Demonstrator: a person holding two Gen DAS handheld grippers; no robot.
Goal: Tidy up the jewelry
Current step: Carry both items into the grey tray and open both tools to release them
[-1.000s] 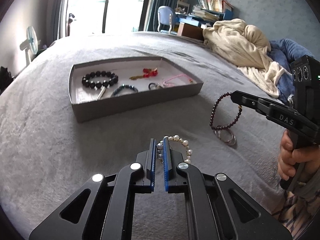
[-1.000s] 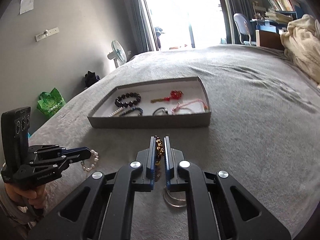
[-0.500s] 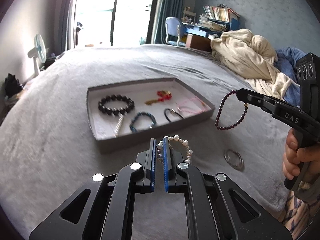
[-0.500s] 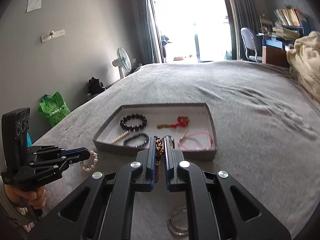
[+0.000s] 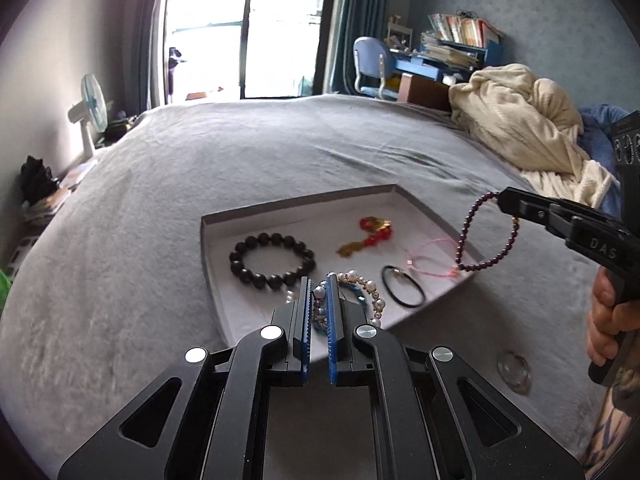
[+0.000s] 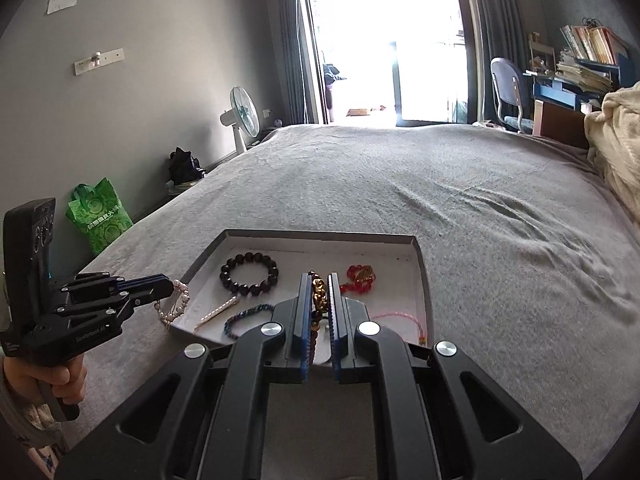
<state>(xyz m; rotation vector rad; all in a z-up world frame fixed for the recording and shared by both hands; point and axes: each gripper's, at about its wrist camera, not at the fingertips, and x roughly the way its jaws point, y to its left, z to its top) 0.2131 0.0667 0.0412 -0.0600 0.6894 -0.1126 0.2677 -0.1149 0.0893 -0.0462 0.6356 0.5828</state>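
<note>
My left gripper (image 5: 319, 285) is shut on a pearl bracelet (image 5: 370, 286) and holds it above the near edge of the grey tray (image 5: 280, 210). My right gripper (image 6: 319, 282) is shut on a dark purple bead bracelet with gold beads (image 6: 319, 294); in the left wrist view it (image 5: 476, 224) hangs over the tray's right corner. The tray (image 6: 320, 236) holds a black bead bracelet (image 5: 272, 260), a red and gold charm (image 5: 370, 232), a pink cord bracelet (image 5: 430, 260), a black cord ring (image 5: 402, 292) and a blue bracelet (image 6: 244, 318).
A clear bangle (image 5: 514, 370) lies on the grey bed cover right of the tray. A cream blanket (image 5: 520, 120) is heaped at the far right. A fan (image 6: 242, 118) and a green bag (image 6: 100, 216) stand beside the bed on the left.
Both grippers have moved forward with their bracelets, from beside the tray to over its near edge and right corner. The clear bangle stays behind on the bed.
</note>
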